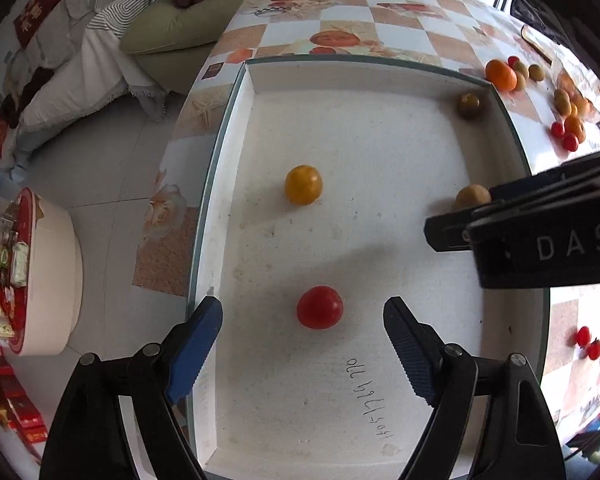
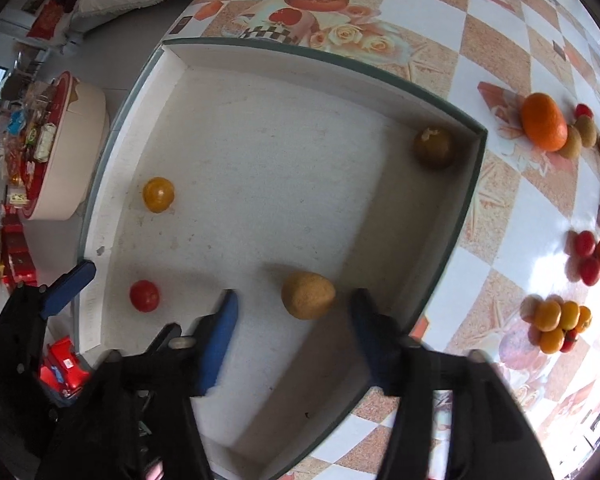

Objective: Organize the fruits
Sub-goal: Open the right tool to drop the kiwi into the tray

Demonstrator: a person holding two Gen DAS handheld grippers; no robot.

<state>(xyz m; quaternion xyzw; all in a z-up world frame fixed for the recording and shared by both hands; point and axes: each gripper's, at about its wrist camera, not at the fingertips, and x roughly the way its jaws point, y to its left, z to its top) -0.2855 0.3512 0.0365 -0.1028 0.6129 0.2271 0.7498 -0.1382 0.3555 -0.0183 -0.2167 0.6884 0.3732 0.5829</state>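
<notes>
A red tomato (image 1: 320, 307) lies on the floor of the white tray (image 1: 236, 128), between the spread blue pads of the left gripper (image 1: 302, 312), untouched. To its right a tan fruit (image 2: 308, 295) sits between the open right gripper (image 2: 294, 300) fingers. A yellow tomato (image 1: 303, 184) lies farther in; more fruit (image 2: 544, 122) waits on the tablecloth (image 2: 480, 20).

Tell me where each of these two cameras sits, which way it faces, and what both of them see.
Left wrist: on the left tool, facing down into the white box; its blue fingers flank a red tomato, and the right tool's black body intrudes.
Right wrist: on the right tool, facing down; its fingers flank a tan fruit, with the left tool at lower left.
Shared: box, tomato, yellow fruit, tan fruit.
</notes>
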